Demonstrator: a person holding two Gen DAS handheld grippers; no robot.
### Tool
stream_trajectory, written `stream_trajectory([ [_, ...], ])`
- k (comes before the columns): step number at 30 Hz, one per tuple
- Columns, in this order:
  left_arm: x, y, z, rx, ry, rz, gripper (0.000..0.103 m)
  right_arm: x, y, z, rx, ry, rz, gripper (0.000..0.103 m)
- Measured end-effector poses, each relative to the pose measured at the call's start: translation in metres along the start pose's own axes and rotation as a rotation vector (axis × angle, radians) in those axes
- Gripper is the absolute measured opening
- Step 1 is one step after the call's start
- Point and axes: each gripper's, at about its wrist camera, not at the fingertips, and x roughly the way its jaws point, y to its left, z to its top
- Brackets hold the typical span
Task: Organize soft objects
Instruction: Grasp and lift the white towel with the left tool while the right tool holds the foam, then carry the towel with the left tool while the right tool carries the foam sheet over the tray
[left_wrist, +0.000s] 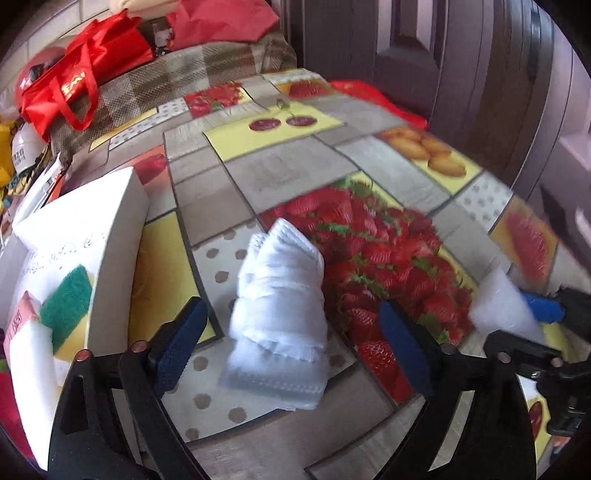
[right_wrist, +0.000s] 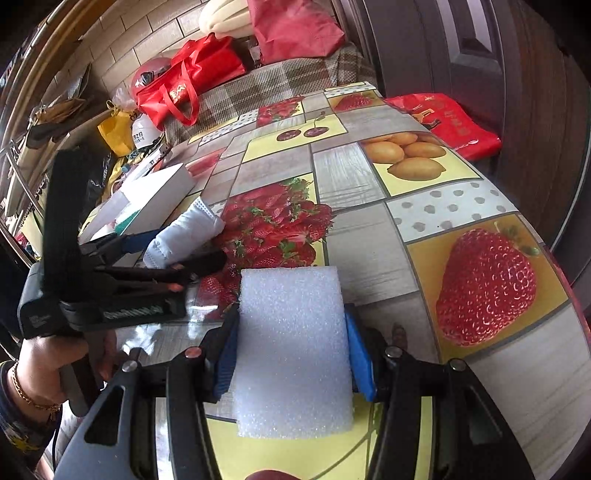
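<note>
Right hand-held gripper (right_wrist: 291, 354) clamped on a white foam block (right_wrist: 293, 343), both blue pads pressed to its sides, block held just above the bench (right_wrist: 424, 229) with its fruit-print cover. Left hand-held gripper (left_wrist: 291, 347) straddles a folded white cloth (left_wrist: 279, 325) lying on the bench; in the left wrist view gaps show on both sides between the pads and the cloth, so jaws parted, not gripping. White box (left_wrist: 110, 236) stands just left of the cloth, holding a green-and-yellow sponge (left_wrist: 68, 306) and a white block (left_wrist: 27, 354). Red bag (right_wrist: 184, 85) on a checked surface beyond the bench's far end.
</note>
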Motion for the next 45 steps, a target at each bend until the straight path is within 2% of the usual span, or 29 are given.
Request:
stream_trajectory([
  [1, 0.001, -0.002, 0.0, 0.014, 0.007, 0.0, 0.053, 0.0, 0.0, 0.0, 0.003, 0.0, 0.004, 0.053],
  [2, 0.0, -0.005, 0.0, 0.026, -0.004, -0.011, 0.041, 0.0, -0.001, 0.0, 0.005, -0.001, 0.007, 0.053],
  [3, -0.004, -0.008, 0.0, 0.043, -0.021, 0.004, 0.04, 0.0, -0.001, 0.0, 0.007, -0.003, 0.01, 0.053],
  [6, -0.01, -0.018, -0.003, 0.091, -0.056, 0.034, 0.04, -0.001, -0.002, 0.0, 0.011, -0.01, 0.014, 0.053],
  [12, -0.044, -0.032, -0.014, 0.148, -0.219, 0.059, 0.04, -0.007, -0.007, -0.001, 0.043, -0.04, -0.02, 0.053],
  [19, -0.076, -0.018, -0.035, 0.09, -0.302, -0.029, 0.04, -0.024, 0.002, -0.001, 0.031, -0.153, -0.075, 0.053],
  [26, -0.105, -0.014, -0.06, 0.122, -0.366, -0.034, 0.04, -0.03, 0.03, -0.002, 0.001, -0.247, -0.083, 0.053],
  [31, -0.117, -0.002, -0.073, 0.109, -0.386, -0.042, 0.04, -0.034, 0.047, -0.004, -0.042, -0.309, -0.125, 0.053],
  [38, -0.132, 0.014, -0.088, 0.094, -0.416, -0.044, 0.04, -0.034, 0.056, -0.003, -0.05, -0.335, -0.144, 0.053],
  [45, -0.138, 0.042, -0.096, 0.057, -0.41, -0.035, 0.04, -0.03, 0.072, -0.004, -0.045, -0.369, -0.137, 0.053],
])
